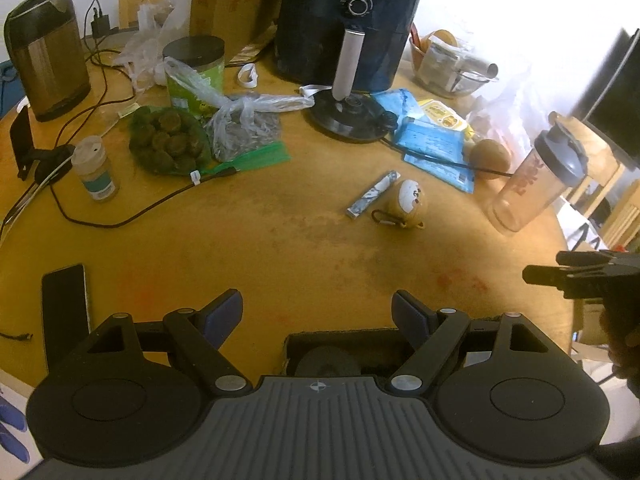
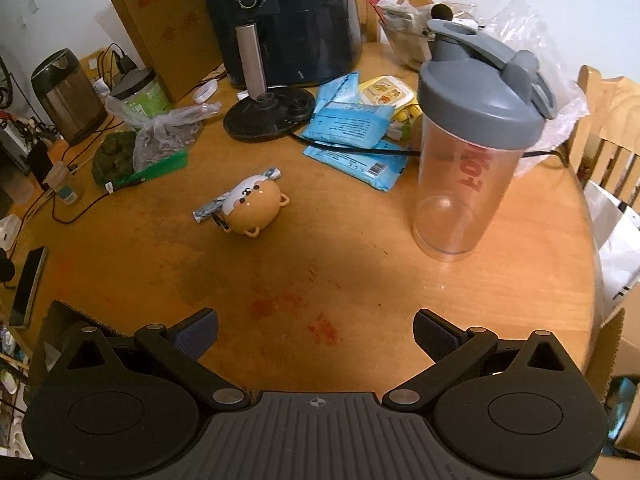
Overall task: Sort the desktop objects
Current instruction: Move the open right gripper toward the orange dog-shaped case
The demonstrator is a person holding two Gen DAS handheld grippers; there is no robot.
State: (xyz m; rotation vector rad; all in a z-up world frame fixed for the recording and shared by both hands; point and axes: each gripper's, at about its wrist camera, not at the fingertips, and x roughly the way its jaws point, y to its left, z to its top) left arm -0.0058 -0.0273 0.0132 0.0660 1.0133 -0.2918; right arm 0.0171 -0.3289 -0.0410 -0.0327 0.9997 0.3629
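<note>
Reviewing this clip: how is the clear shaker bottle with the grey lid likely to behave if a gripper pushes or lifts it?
The shaker bottle looks empty, so probably light. It stands tall on a narrower base, so a high push may tip it. Its smooth clear wall could slip between pads.

In the right wrist view the air fryer [image 2: 288, 20] is cropped at the top edge; red lettering on the shaker bottle [image 2: 468, 152] stays unreadable.

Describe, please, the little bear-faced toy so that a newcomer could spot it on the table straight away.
Start at the big dark air fryer at the back of the round wooden table, then come forward onto the open middle. There the small tan bear-faced toy lies against a thin blue-and-white stick packet. It is the only rounded, eared thing there; the clear shaker bottle stands well apart.
</note>
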